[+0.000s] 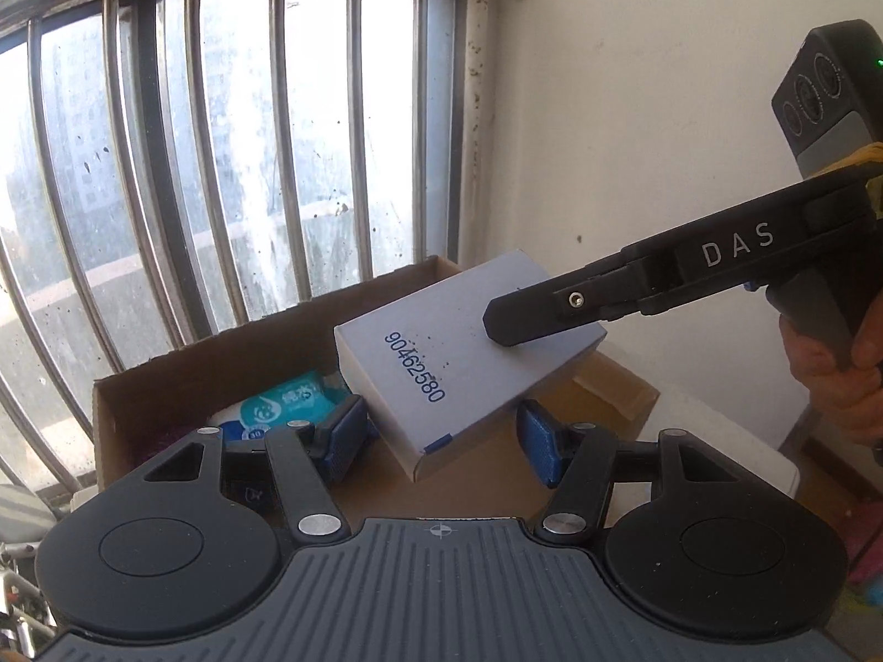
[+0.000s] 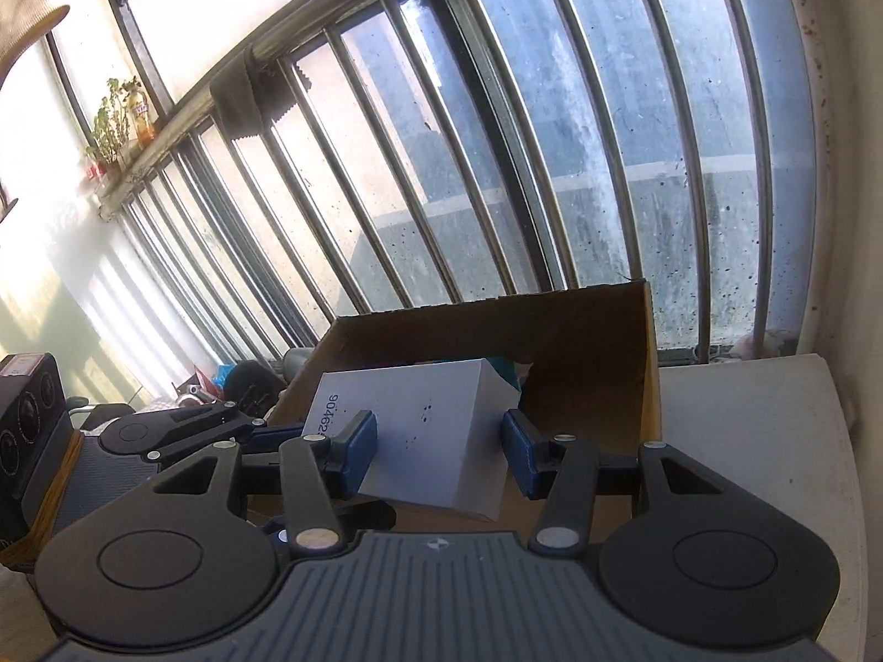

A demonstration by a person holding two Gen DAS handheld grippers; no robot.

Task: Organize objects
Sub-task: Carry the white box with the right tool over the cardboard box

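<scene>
Stiff white carton (image 2: 436, 441), likely light, tilted over the cardboard box (image 2: 607, 342).
Right gripper (image 2: 439, 452) clamps its flat sides; left gripper (image 1: 441, 436) straddles the lower corner, contact unclear.

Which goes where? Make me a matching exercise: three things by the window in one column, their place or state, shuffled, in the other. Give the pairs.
1. white box
2. wipes pack
3. cloth

A. draped over the railing
B. tilted, a number printed on it
C. lying inside the cardboard carton

Pairs: 1-B, 2-C, 3-A
</scene>
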